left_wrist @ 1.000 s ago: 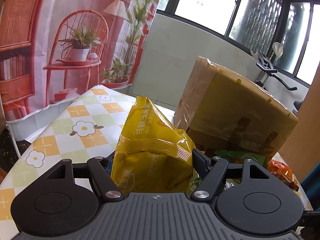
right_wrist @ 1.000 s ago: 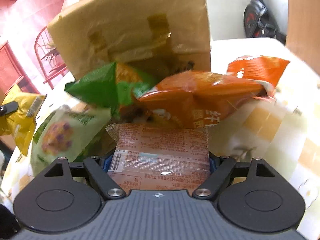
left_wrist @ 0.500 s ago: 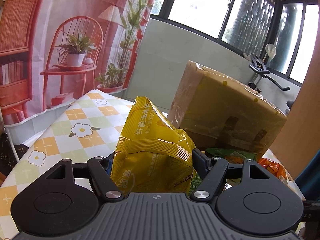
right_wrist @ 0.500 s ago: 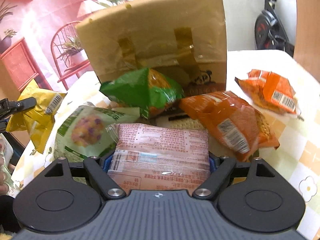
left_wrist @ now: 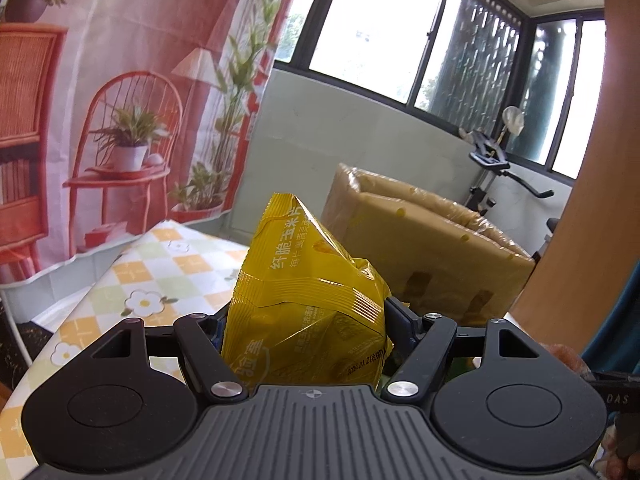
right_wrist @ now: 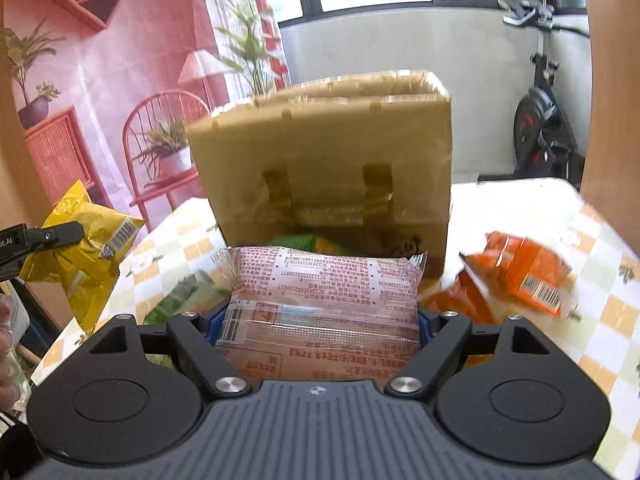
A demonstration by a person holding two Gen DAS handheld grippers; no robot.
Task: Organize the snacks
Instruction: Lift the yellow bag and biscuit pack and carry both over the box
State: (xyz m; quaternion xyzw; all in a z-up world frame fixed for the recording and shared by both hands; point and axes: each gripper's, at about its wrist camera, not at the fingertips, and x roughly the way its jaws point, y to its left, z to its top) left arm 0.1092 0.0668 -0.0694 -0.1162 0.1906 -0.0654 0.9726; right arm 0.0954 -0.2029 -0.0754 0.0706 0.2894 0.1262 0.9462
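My left gripper (left_wrist: 306, 320) is shut on a yellow snack bag (left_wrist: 308, 300), held up above the checked tablecloth (left_wrist: 160, 264). In the right wrist view the same yellow snack bag (right_wrist: 86, 248) hangs at the far left, pinched by the left gripper's finger (right_wrist: 48, 234). My right gripper (right_wrist: 320, 320) is shut on a pink printed snack pack (right_wrist: 324, 300), lifted in front of a tall tape-wrapped cardboard box (right_wrist: 324, 160). The cardboard box (left_wrist: 432, 248) also stands behind the yellow bag. Orange snack bags (right_wrist: 520, 272) lie on the table to the right; a green bag (right_wrist: 180, 300) lies below left.
A printed pink backdrop (left_wrist: 120, 100) hangs behind the table's far left edge. A wooden panel (left_wrist: 592, 160) rises at the right. An exercise bike (right_wrist: 548, 120) stands past the table's back edge. Another green bag (right_wrist: 304, 240) peeks out at the box's foot.
Both grippers have risen with their packs held. The right one tipped up, so the box now shows down from its top edge and the loose bags sit lower in view.
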